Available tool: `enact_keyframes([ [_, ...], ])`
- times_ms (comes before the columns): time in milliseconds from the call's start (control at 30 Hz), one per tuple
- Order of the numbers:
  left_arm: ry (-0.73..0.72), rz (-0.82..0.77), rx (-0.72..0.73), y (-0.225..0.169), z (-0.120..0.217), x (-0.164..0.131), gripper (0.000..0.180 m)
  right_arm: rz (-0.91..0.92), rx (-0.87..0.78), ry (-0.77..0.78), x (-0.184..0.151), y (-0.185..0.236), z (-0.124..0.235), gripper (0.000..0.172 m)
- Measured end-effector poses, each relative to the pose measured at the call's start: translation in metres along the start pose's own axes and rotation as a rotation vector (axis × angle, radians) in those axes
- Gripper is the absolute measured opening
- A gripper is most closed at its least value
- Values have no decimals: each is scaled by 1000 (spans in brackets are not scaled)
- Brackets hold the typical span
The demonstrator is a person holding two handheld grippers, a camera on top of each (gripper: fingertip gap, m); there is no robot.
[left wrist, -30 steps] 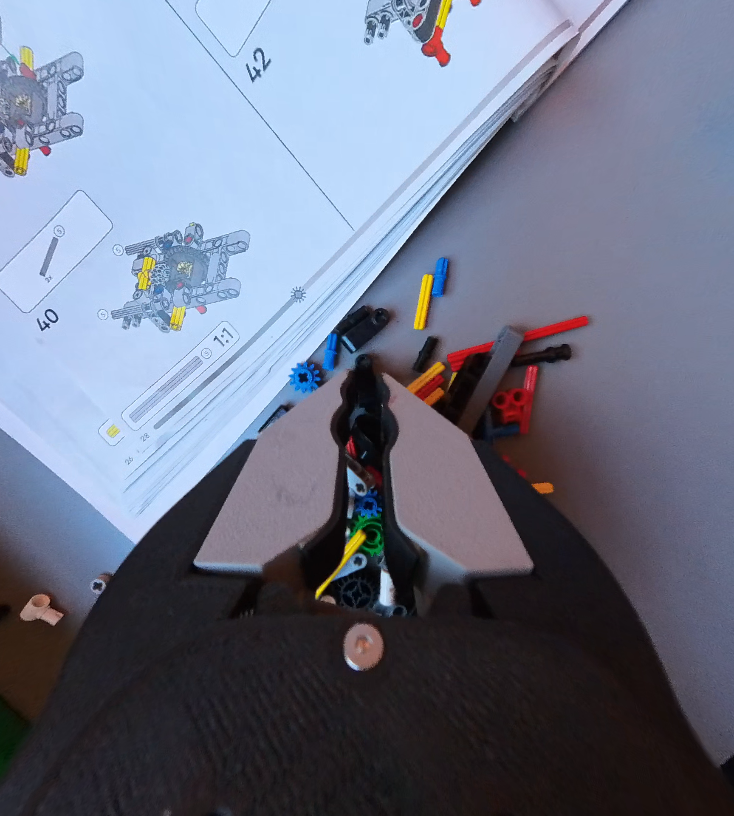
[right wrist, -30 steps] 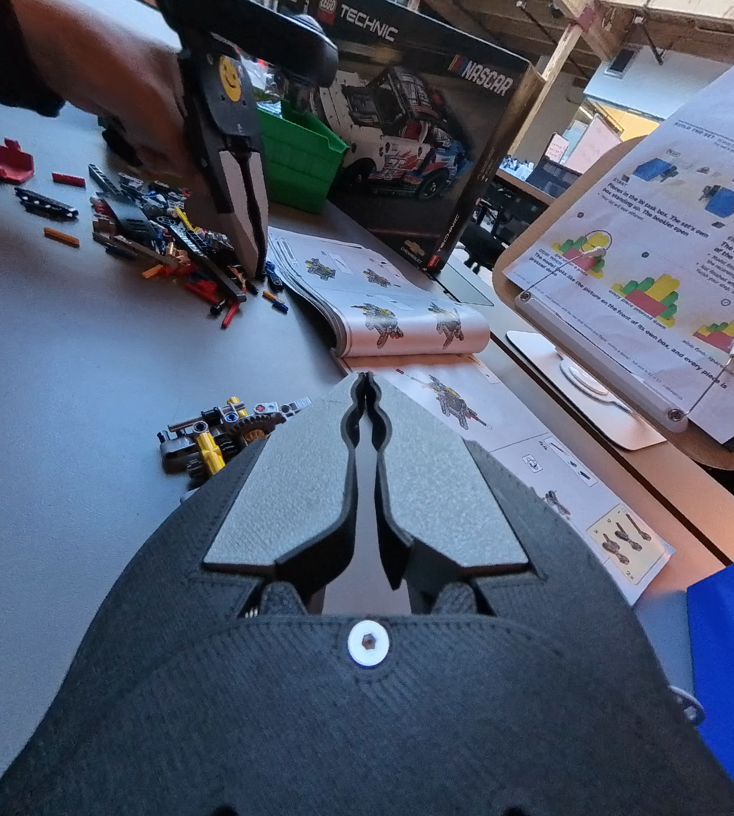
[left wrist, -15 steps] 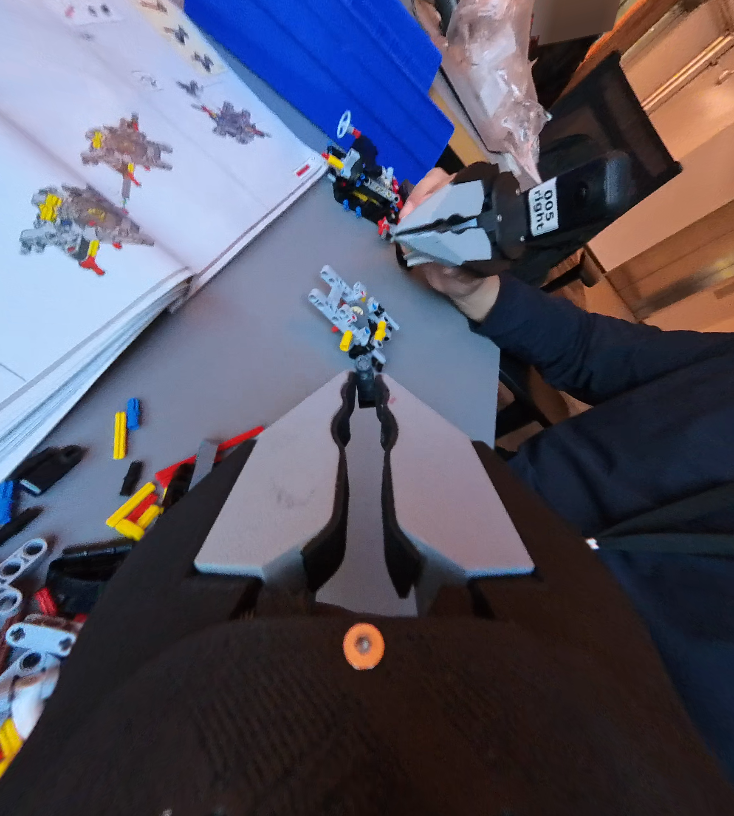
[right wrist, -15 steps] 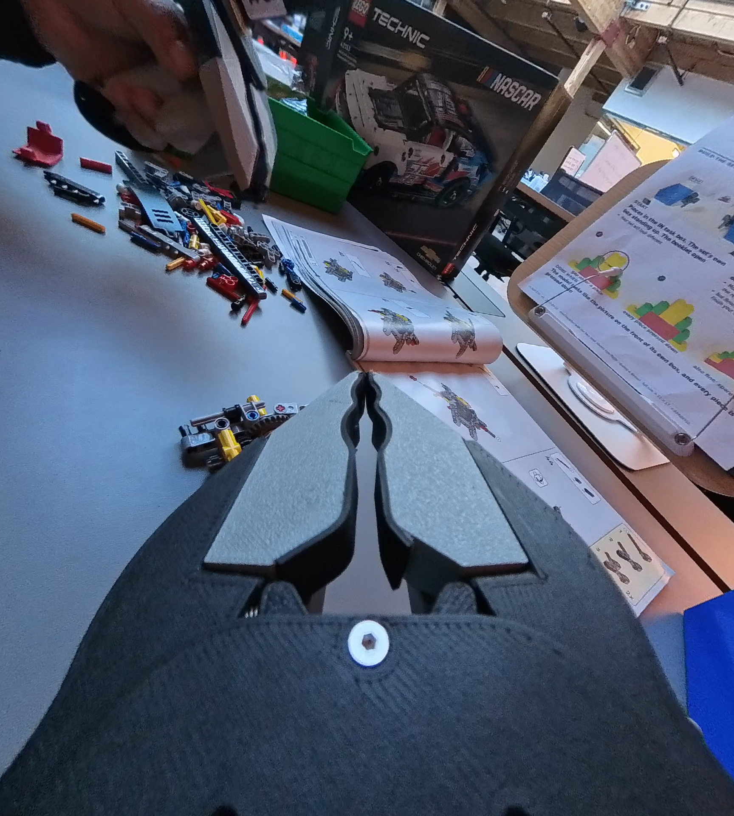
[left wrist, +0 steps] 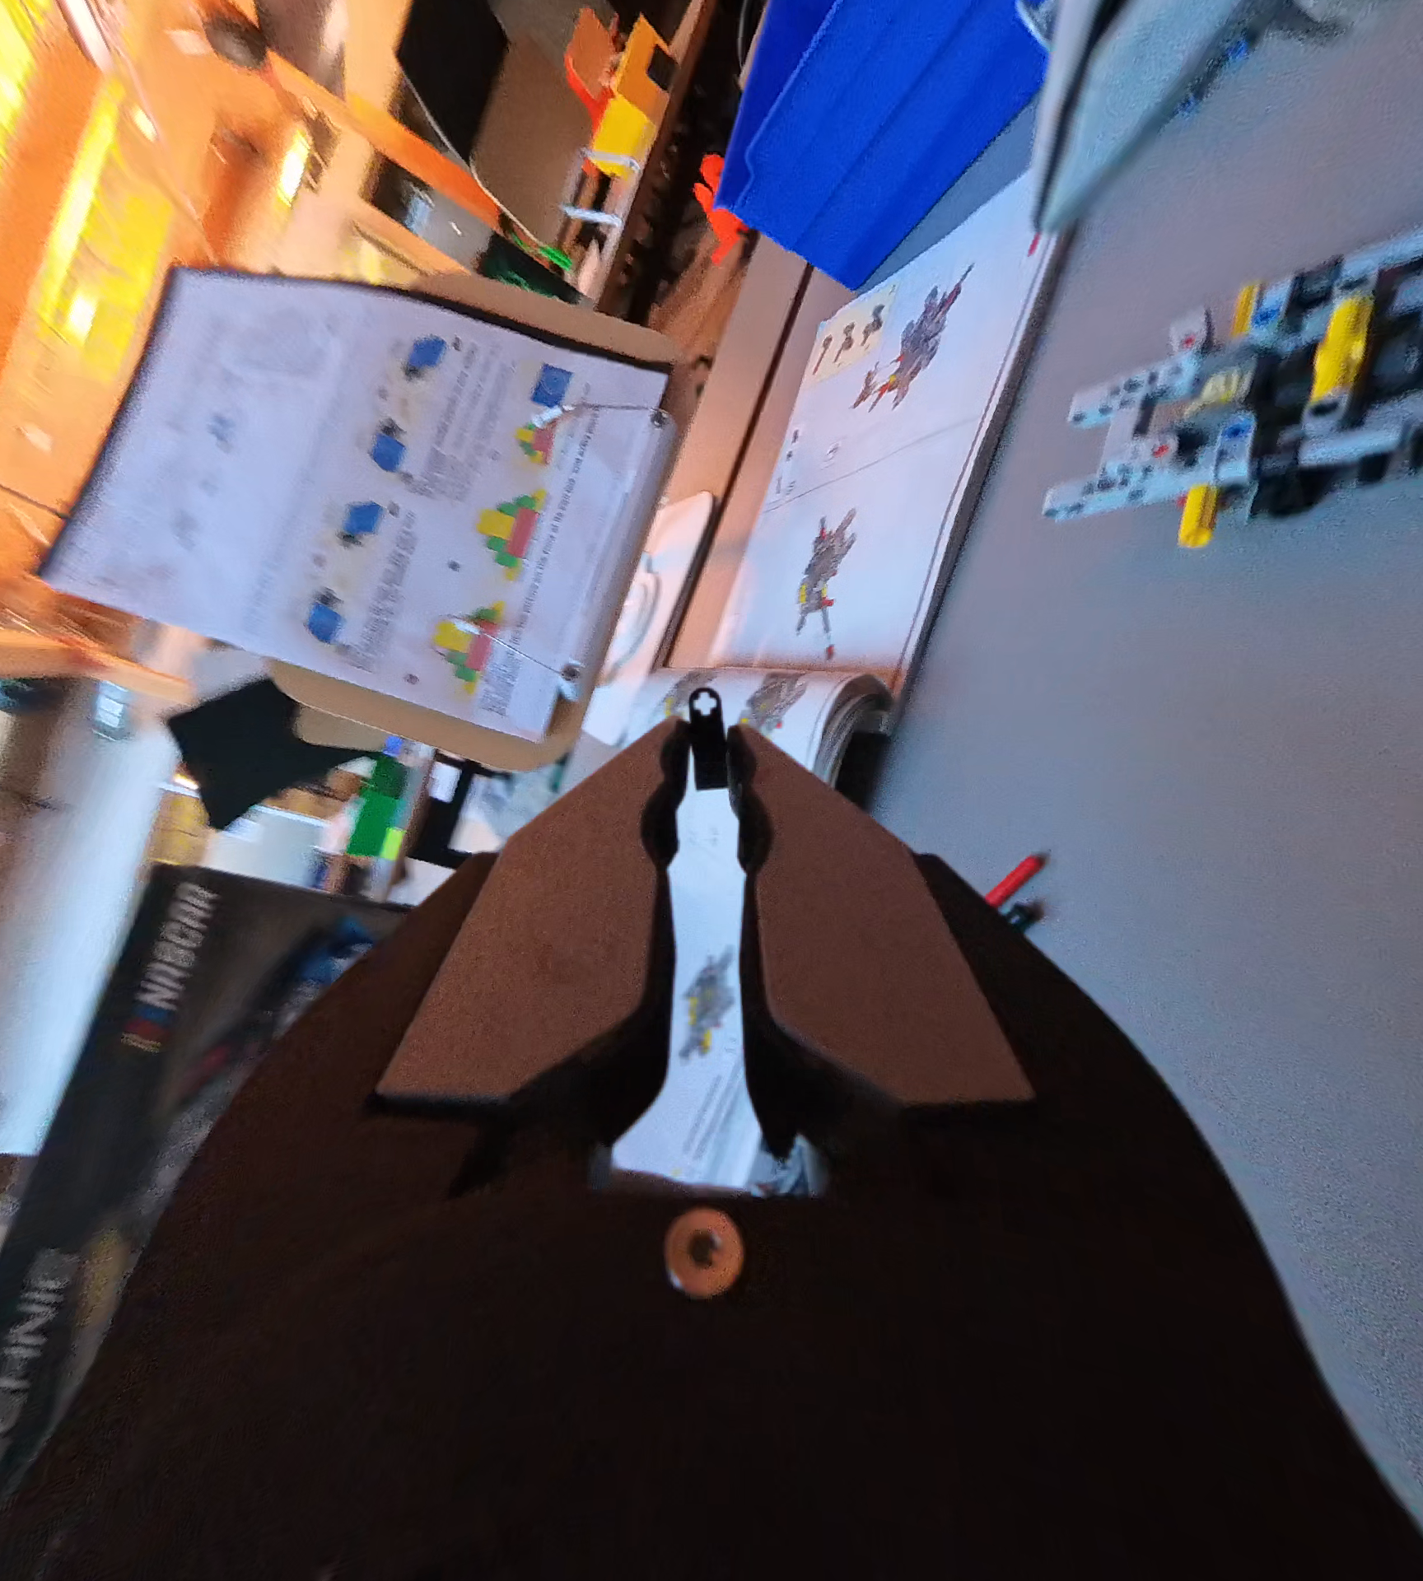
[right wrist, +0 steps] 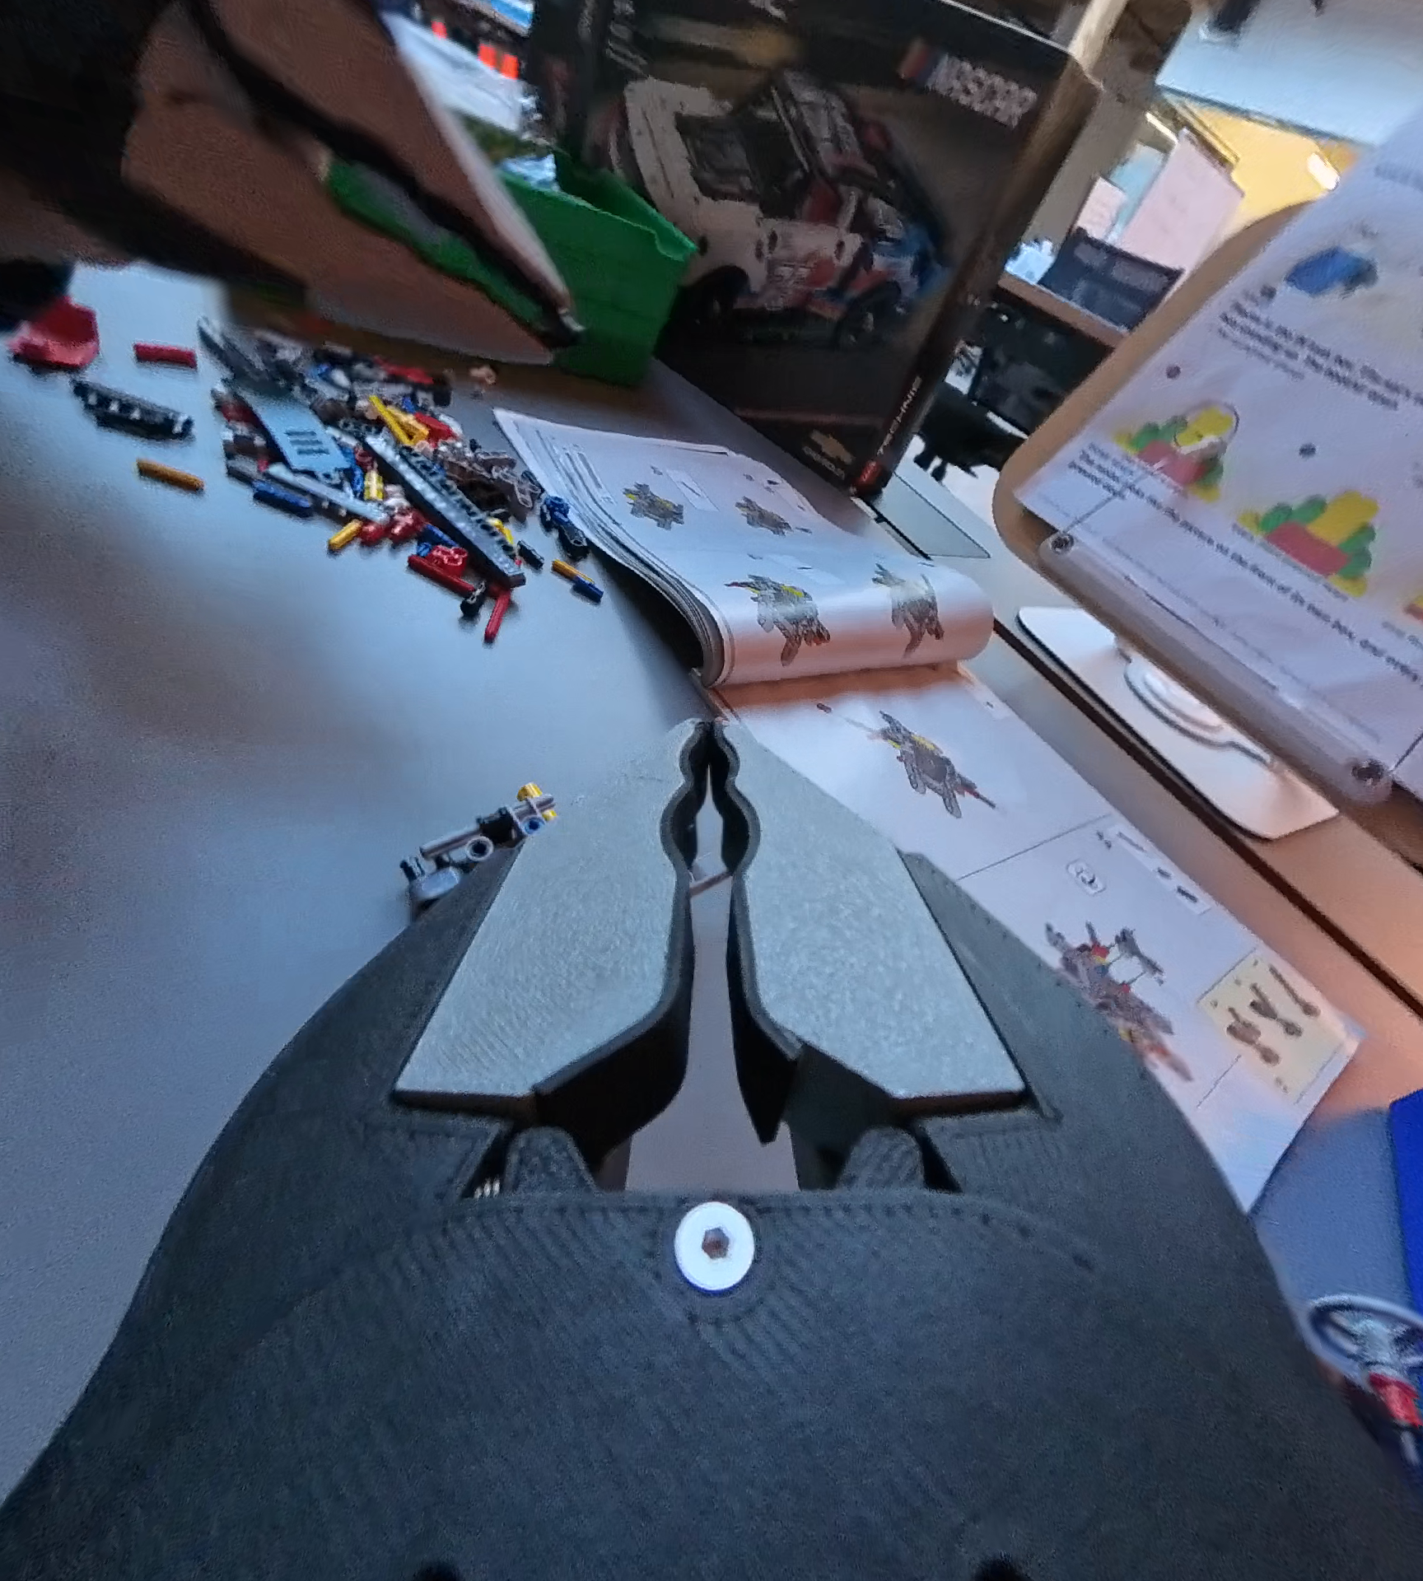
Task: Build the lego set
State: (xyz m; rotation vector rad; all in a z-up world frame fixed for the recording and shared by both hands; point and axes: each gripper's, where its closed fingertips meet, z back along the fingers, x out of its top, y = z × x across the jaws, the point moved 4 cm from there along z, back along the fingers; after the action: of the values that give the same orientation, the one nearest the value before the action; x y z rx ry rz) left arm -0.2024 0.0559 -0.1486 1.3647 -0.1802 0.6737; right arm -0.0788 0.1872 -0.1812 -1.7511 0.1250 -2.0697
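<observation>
The left tool [left wrist: 706, 753] is clamped on a small black plastic connector piece [left wrist: 705, 731], its long axis along the fingers. The grey-and-yellow brick assembly [left wrist: 1281, 402] lies at upper right, apparently well apart. The right tool [right wrist: 709, 753] is closed on nothing.

- Right gripper [right wrist: 710, 753]: fingertips closed together, nothing between them, above the grey table [right wrist: 178, 770].
- Small grey, black and yellow brick sub-assembly [right wrist: 481, 834] just left of its fingers.
- Open instruction booklet [right wrist: 776, 547] ahead; loose page [right wrist: 990, 821] to the right.
- Scattered brick pile [right wrist: 374, 479] far left; green bin [right wrist: 614, 265] and dark set box [right wrist: 819, 197] behind.
- Left gripper [right wrist: 554, 329] blurred, above the pile.
</observation>
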Motion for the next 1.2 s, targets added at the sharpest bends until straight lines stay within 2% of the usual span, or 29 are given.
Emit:
enact_keyframes([
  [133, -50, -141, 50, 1, 7, -13, 6, -119, -48, -11, -5, -15, -4, 0],
  [300, -88, 25, 60, 26, 12, -44, 6, -228, -131, -58, 3, -48, -22, 0],
  [367, -75, 17, 93, 34, 13, -54, 6, -285, -127, -108, 16, -57, -37, 12],
  [567, -30, -130, 132, 26, 4, -67, 5, -335, 154, -211, 80, -31, -92, 10],
  [733, -72, -162, 192, 26, 10, -50, 6, -331, 222, -168, 94, 3, -117, 6],
  [833, -102, -78, 137, 19, 9, -43, 6, -386, 261, -119, 87, 19, -128, 6],
  [1033, -67, 159, -23, 12, 5, -44, 6, -485, 312, -33, 74, 31, -140, 7],
  [1200, -69, 187, -29, 15, 8, -46, 6, -516, 344, -25, 75, 37, -142, 10],
])
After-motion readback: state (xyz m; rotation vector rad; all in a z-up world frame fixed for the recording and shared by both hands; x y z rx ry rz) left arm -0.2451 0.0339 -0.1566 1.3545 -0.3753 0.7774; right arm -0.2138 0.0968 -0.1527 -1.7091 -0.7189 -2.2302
